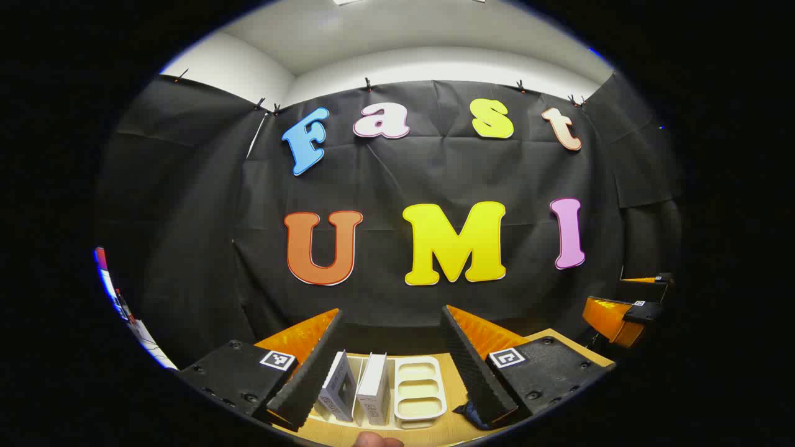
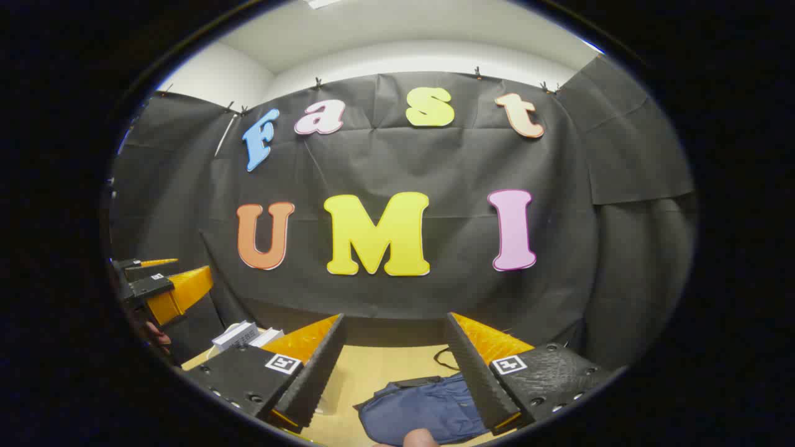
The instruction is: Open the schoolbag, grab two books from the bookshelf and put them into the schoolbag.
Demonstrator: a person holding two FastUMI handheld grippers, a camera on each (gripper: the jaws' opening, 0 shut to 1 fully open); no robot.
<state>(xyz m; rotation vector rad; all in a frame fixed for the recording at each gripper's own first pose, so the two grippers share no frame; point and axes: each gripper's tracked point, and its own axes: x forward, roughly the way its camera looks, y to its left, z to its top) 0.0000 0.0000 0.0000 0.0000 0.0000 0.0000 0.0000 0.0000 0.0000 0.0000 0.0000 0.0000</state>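
The bench [image 2: 385,372], pale wood, carries everything and runs under both grippers. On it, in the right gripper view, the schoolbag [image 2: 422,410] lies flat just below and ahead of the right gripper [image 2: 394,366], a dark blue bag whose long axis runs across the view, with a black strap looping off its far side; it looks closed, so opening it seems the step in hand. That gripper is released, its jaws spread wide with nothing between them, and the bag sits between and just under them, which makes the right hand the nearer one for the zip. In the left gripper view, the white bookshelf [image 1: 419,388], a small rack, stands on the bench directly ahead of the left gripper [image 1: 394,366], which is likewise released and holds nothing. Two books [image 1: 357,388] stand upright in the rack, spines towards the camera, leaning slightly left, beside empty slots on their right. The books lie nearer the left gripper, well apart from the bag.
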